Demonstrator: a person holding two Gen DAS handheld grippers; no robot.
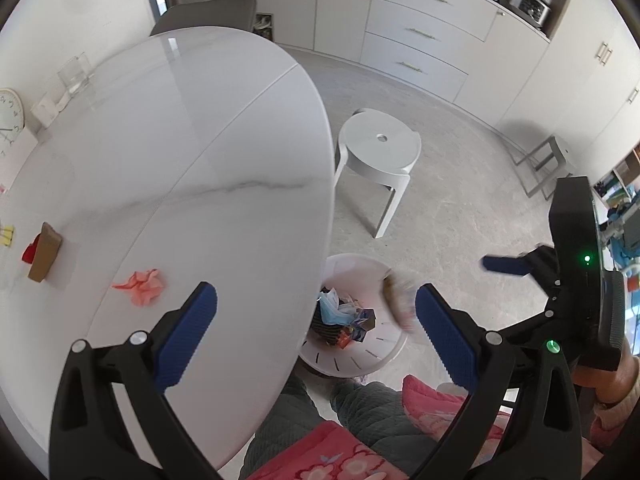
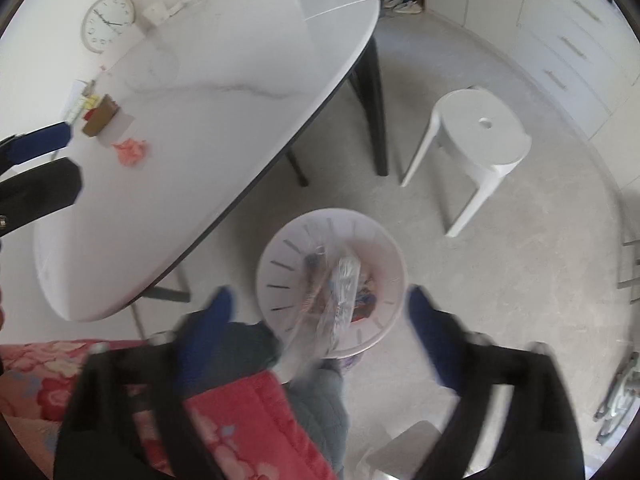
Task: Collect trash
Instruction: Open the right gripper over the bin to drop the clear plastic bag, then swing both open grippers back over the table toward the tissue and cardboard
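Both grippers spread above bin (image 2: 280, 256)

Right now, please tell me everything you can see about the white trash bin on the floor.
The white trash bin is round, looks like plastic, and has dark narrow slots spaced around its wall. It stands upright and open on the grey floor, partly under the edge of the white marble-look table, near a white stool. Inside lie mixed scraps, blue, dark and red. A blurred clear wrapper is above its opening, between the open jaws of the right gripper.
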